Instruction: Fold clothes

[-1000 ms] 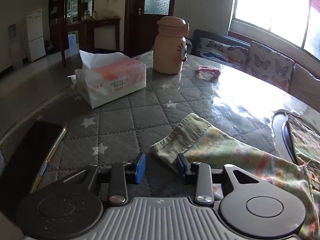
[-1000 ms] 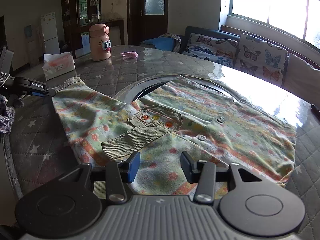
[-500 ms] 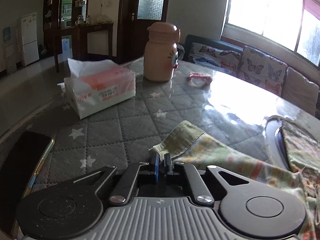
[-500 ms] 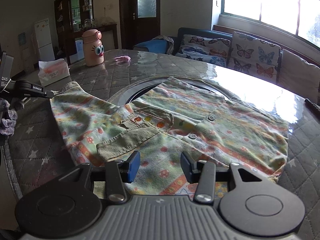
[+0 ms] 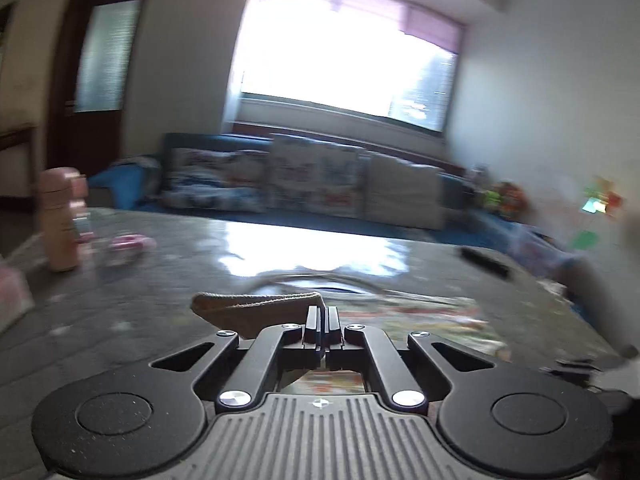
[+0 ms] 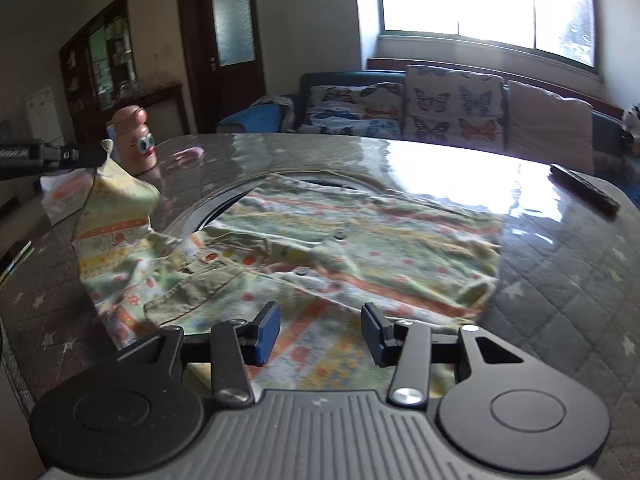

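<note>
A child's shirt (image 6: 360, 248), pale green with orange patterns and buttons, lies spread over the round quilted table (image 6: 560, 280). In the left wrist view, my left gripper (image 5: 322, 316) is shut on the sleeve's ribbed cuff (image 5: 256, 308). The right wrist view shows that left gripper (image 6: 92, 156) at the far left, holding the sleeve (image 6: 116, 200) lifted off the table. My right gripper (image 6: 320, 328) stands open low over the shirt's near hem, with only cloth below and nothing pinched between its blue pads (image 6: 268, 328).
A pink bottle with cartoon eyes (image 6: 134, 142), a tissue pack (image 6: 60, 196) and a small pink item (image 6: 190, 154) sit at the table's far left. A black remote (image 6: 584, 190) lies far right, a phone (image 6: 16, 260) at the left edge. A cushioned sofa (image 6: 440, 104) stands behind.
My left gripper closed on the sleeve cuff, then rose and swung right, lifting the sleeve off the table. The right gripper stayed open and shifted a little over the hem.
</note>
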